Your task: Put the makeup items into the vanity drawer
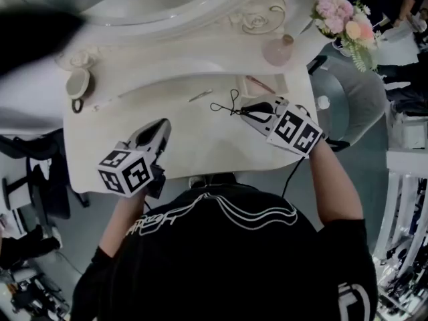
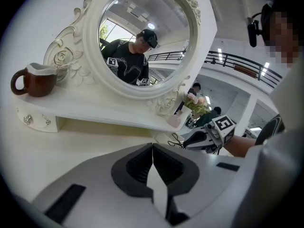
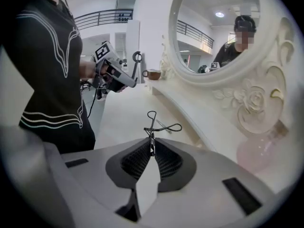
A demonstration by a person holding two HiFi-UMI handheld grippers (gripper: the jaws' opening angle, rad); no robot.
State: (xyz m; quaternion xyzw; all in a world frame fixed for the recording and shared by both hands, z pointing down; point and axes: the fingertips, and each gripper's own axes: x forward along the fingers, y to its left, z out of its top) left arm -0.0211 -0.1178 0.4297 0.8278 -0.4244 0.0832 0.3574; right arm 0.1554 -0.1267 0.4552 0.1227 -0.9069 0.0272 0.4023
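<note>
Here, the R gripper (image 3: 151,145) pinches a black eyelash curler (image 3: 155,123) by one end, jaws squeezed tight on it. Its two loops stick out past the jaws. The curler is over the white table (image 1: 200,149), in front of the round mirror (image 2: 142,37). The L gripper (image 2: 152,150) has its jaws pressed together w/ nothing in them, also in front of the mirror. A thin stick (image 1: 200,95) lies a bit closer to the mirror. A brown cup (image 2: 34,80) sits left of the mirror.

Showing a cream desk (image 1: 180,149), a black wire eyelash curler (image 3: 155,125), a brown-and-white cup (image 2: 32,81) left of the white mirror (image 2: 142,93), pink flowers (image 1: 336,11) right.
</note>
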